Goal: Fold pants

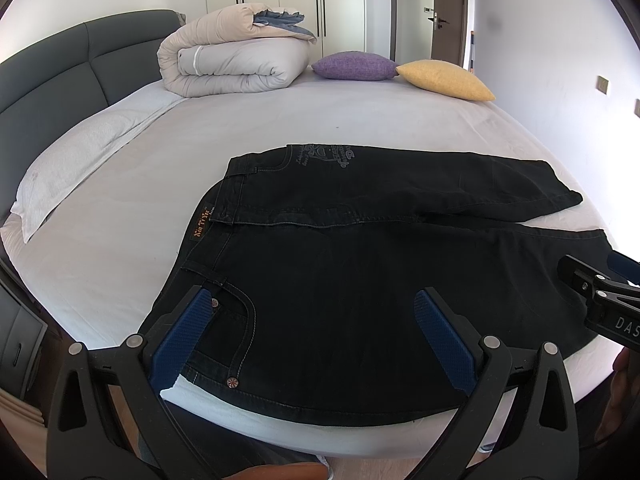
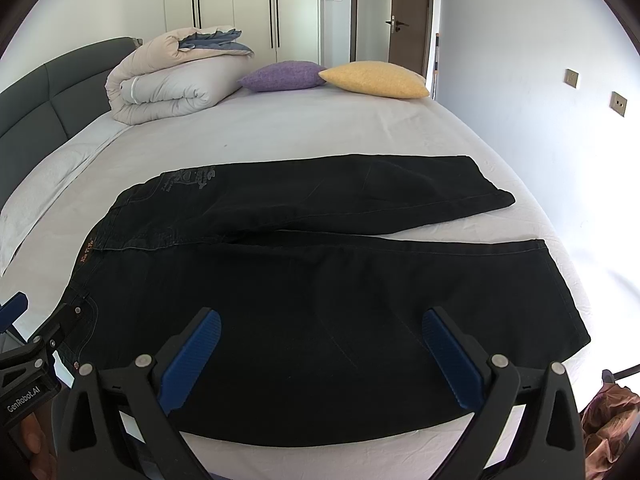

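Black jeans [image 1: 360,264] [image 2: 320,280] lie spread flat on the white bed, waistband to the left, both legs running right and splitting apart near the hems. My left gripper [image 1: 316,304] hovers open above the near hip, its blue pads [image 1: 192,320] over the front pocket and upper thigh. My right gripper [image 2: 322,326] stands open above the near leg at about knee height, touching nothing. In each wrist view the other gripper shows at the frame edge: the right one [image 1: 596,292] and the left one [image 2: 24,344].
The white bed sheet [image 1: 280,128] stretches beyond the jeans. A rolled duvet [image 1: 236,60], a purple cushion [image 1: 354,65] and a yellow cushion [image 1: 444,79] sit at the far side. A grey headboard [image 1: 60,76] lies left, a pillow [image 1: 72,160] beside it. Brown fabric [image 2: 608,416] lies off the bed's right corner.
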Demonstrator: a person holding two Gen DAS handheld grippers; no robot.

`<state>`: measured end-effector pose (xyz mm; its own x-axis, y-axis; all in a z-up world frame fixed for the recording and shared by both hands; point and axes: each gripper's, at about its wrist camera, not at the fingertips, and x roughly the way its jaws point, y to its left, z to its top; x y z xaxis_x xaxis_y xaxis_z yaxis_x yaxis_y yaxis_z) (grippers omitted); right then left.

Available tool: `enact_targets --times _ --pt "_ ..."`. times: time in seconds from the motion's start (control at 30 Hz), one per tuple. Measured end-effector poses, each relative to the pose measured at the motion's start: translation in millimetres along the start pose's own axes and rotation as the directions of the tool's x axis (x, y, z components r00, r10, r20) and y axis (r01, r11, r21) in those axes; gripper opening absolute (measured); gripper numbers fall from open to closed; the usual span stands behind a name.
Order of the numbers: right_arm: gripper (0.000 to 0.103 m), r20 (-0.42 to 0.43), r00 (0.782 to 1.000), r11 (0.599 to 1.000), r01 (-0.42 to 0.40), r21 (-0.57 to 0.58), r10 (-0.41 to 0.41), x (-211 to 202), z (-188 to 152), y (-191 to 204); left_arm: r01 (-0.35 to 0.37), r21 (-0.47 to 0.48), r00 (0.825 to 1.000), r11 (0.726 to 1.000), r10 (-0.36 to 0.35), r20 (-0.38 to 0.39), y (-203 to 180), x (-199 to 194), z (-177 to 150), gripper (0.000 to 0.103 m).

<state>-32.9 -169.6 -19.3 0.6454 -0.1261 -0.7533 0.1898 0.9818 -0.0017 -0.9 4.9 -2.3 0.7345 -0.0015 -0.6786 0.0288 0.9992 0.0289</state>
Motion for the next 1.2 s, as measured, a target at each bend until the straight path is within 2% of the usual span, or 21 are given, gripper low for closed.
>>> enact_targets --times 0.9,1.2 --pt "0.103 -0.007 1.000 1.000 -0.003 -0.001 0.003 0.8 -2.3 4.3 0.004 -0.001 1.000 1.000 -0.004 -0.004 6.1 -1.6 -4.1 0.103" --pt "0.103 -0.015 1.000 1.000 -0.025 -0.014 0.025 5.3 -4.4 7.2 0.046 -0.018 0.999 0.999 -0.046 -0.013 9.5 16.1 -10.9 0.103"
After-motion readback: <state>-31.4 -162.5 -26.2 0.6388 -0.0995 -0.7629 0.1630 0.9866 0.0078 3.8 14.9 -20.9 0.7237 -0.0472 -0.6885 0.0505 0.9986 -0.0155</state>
